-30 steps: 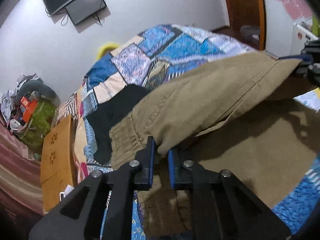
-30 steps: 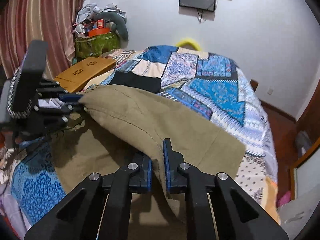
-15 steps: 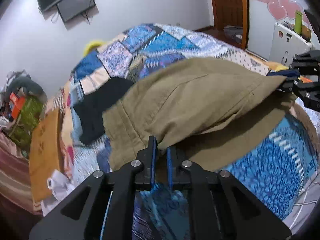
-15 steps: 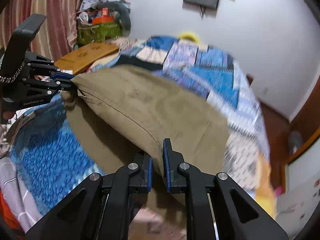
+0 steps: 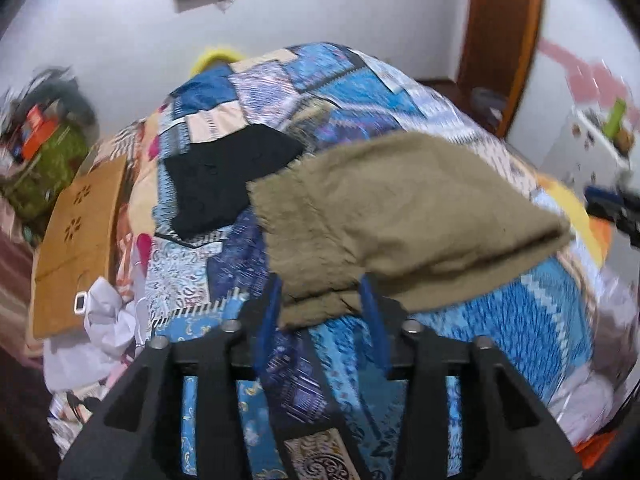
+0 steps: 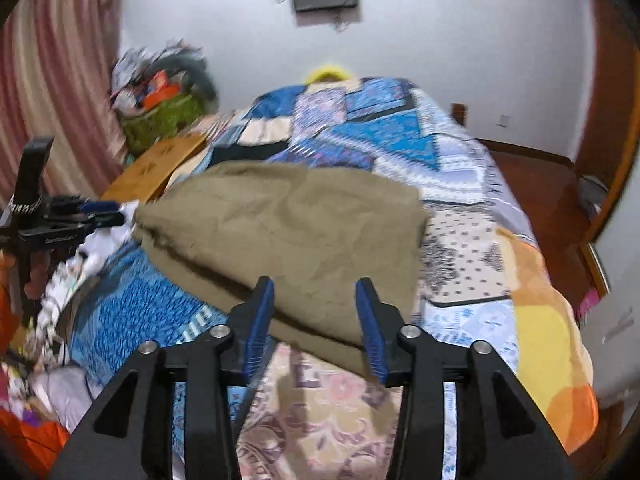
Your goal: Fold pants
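Note:
The olive-brown pants (image 5: 392, 216) lie folded in a thick bundle on the patchwork bedspread (image 5: 340, 92). My left gripper (image 5: 322, 292) is open, its blue-padded fingers on either side of the bundle's near corner. My right gripper (image 6: 316, 296) is open too, its fingers astride the near edge of the pants (image 6: 296, 232) in the right wrist view. The left gripper also shows at the left edge of the right wrist view (image 6: 104, 212). The right gripper shows blurred at the right edge of the left wrist view (image 5: 612, 204).
A black garment (image 5: 228, 176) lies on the bed beyond the pants. A wooden lap desk (image 5: 76, 240) and white cloth (image 5: 100, 320) sit at the bed's left side. A green basket of clutter (image 6: 164, 116) stands by the curtain. A door (image 5: 504, 40) is at the right.
Both grippers have opened and let go of the pants. The lifted fold has dropped onto the lower layer, and both grippers have pulled back toward the bed's near edge.

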Motion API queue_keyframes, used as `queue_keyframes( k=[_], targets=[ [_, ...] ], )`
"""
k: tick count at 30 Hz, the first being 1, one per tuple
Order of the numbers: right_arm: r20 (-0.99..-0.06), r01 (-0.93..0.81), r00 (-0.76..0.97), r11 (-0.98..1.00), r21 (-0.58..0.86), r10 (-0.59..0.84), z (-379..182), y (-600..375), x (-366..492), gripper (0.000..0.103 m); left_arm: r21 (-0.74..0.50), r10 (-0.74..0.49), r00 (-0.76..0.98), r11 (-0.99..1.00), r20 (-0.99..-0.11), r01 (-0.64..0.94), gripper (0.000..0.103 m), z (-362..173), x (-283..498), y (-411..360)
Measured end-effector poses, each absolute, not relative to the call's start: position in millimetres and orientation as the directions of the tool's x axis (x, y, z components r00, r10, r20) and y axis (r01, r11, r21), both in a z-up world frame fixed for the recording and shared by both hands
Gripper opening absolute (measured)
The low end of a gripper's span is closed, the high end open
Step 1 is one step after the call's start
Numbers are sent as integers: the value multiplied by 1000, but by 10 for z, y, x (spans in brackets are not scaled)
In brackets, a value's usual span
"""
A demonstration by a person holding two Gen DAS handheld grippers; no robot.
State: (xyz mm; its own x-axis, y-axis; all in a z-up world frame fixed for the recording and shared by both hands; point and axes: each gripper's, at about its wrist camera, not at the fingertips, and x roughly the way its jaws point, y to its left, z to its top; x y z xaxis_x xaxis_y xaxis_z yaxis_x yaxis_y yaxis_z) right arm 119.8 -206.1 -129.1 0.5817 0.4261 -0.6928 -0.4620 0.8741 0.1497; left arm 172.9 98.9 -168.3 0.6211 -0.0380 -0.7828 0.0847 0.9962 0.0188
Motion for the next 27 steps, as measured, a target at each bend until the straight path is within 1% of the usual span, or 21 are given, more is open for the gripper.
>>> queue_keyframes(
  k=[1, 4, 6, 9, 11, 13, 14, 16, 17, 18, 19, 20, 22, 23, 24, 25, 27],
  targets=[
    [-689, -440, 591, 884, 160, 419, -1281, -2117, 1210, 43, 8, -30, 627, 998, -778, 58, 52, -1659, 1761, 1052],
    [-694, -356, 607, 913, 198, 387, -1301, -2279, 1270, 44, -32, -21, 611, 999, -791, -6, 52, -1690, 1911, 1198],
    [-708, -288, 608, 930, 227, 361, -1374, -2377, 1317, 47, -75, -46, 584, 997, -811, -26, 52, -1778, 2026, 1245],
    [-726, -216, 580, 929, 301, 370, -1529, -2483, 1361, 47, -132, -85, 535, 990, -841, -51, 53, -1955, 2166, 1267],
    [-740, -186, 551, 921, 343, 387, -1663, -2499, 1388, 47, -167, -112, 509, 984, -854, -63, 56, -2071, 2221, 1255],
    [-755, -164, 524, 917, 364, 393, -1776, -2491, 1420, 47, -196, -133, 509, 978, -850, -72, 62, -2123, 2237, 1242],
    [-758, -160, 516, 915, 371, 398, -1801, -2496, 1420, 47, -207, -145, 510, 976, -848, -66, 62, -2134, 2237, 1227],
    [-756, -147, 504, 904, 401, 417, -1876, -2484, 1439, 47, -206, -160, 505, 978, -848, -38, 62, -2153, 2241, 1158],
    [-753, -145, 496, 896, 420, 433, -1896, -2484, 1449, 47, -177, -139, 509, 984, -849, -25, 61, -2157, 2240, 1103],
    [-749, -136, 502, 895, 425, 432, -1912, -2485, 1450, 47, -157, -130, 512, 988, -849, -10, 54, -2159, 2233, 1060],
    [-746, -133, 504, 893, 431, 435, -1911, -2492, 1444, 46, -146, -131, 511, 989, -849, 11, 48, -2156, 2226, 1008],
    [-748, -125, 502, 892, 433, 434, -1931, -2494, 1449, 43, -128, -115, 518, 992, -847, 10, 47, -2145, 2223, 986],
    [-756, -118, 504, 901, 418, 417, -1948, -2503, 1447, 23, -70, -66, 542, 997, -838, 14, 41, -2107, 2196, 923],
    [-762, -117, 508, 908, 401, 402, -1957, -2509, 1435, 19, -46, -46, 551, 999, -833, 15, 41, -2088, 2187, 901],
    [-764, -122, 509, 912, 391, 396, -1953, -2515, 1427, 12, -20, -26, 563, 1000, -826, 18, 40, -2061, 2166, 865],
    [-765, -133, 512, 916, 379, 391, -1939, -2523, 1413, 8, 6, -6, 576, 1000, -817, 19, 40, -2032, 2143, 831],
    [-765, -154, 512, 917, 367, 392, -1897, -2527, 1405, 6, 39, 22, 596, 999, -803, 16, 39, -1972, 2121, 805]
  ],
)
